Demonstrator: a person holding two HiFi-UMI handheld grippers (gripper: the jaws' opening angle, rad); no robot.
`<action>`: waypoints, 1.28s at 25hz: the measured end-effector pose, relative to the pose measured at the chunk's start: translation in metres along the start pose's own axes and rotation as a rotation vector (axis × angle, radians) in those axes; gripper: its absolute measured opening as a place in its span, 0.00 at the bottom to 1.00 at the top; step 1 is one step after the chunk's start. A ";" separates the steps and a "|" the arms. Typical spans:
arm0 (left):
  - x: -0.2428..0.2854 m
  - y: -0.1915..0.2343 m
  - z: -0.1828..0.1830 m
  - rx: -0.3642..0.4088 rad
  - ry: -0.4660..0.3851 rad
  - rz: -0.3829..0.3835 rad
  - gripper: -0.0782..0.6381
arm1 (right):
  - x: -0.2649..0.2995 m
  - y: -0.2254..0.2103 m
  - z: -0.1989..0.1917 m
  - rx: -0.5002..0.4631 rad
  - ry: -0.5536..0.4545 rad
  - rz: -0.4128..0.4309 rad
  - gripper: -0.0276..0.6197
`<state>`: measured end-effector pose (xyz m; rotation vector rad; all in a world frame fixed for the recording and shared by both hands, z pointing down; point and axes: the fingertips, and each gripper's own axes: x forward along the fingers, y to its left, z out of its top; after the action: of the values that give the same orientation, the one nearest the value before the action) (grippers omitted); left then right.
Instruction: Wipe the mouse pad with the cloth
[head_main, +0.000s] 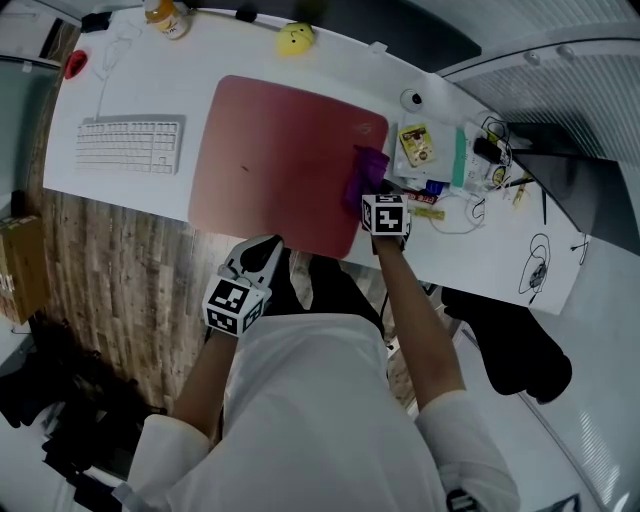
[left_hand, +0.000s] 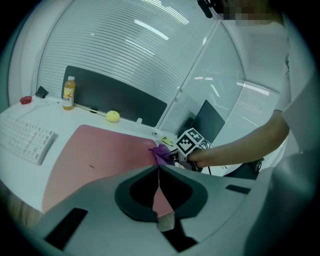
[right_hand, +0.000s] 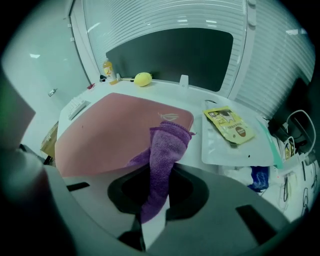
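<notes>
A large pink mouse pad (head_main: 285, 160) lies on the white desk (head_main: 130, 95). My right gripper (head_main: 375, 190) is shut on a purple cloth (head_main: 364, 174) at the pad's right edge. In the right gripper view the cloth (right_hand: 164, 160) hangs between the jaws, its free end over the mouse pad (right_hand: 115, 132). My left gripper (head_main: 262, 256) is shut with nothing in it, hovering off the desk's near edge. From the left gripper view the mouse pad (left_hand: 95, 157) and the cloth (left_hand: 162, 154) lie ahead of the closed left gripper (left_hand: 158, 167).
A white keyboard (head_main: 130, 145) sits left of the pad. At the back are a yellow toy (head_main: 295, 38) and an orange bottle (head_main: 165, 17). A snack packet (head_main: 416, 143), cables and small items (head_main: 480, 160) crowd the desk's right side.
</notes>
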<state>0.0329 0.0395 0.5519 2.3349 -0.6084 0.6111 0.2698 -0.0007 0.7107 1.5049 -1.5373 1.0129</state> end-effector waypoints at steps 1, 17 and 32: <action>-0.001 -0.002 0.000 0.001 -0.001 0.000 0.14 | -0.003 -0.002 -0.003 -0.003 0.003 -0.004 0.16; -0.015 -0.016 0.001 0.024 -0.034 -0.003 0.14 | -0.063 -0.017 -0.028 -0.056 -0.013 -0.058 0.16; -0.051 0.035 -0.034 -0.058 -0.028 0.065 0.14 | -0.015 0.057 -0.047 -0.113 0.077 -0.048 0.16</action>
<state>-0.0362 0.0522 0.5628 2.2809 -0.7077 0.5830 0.2127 0.0482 0.7146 1.4022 -1.4733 0.9305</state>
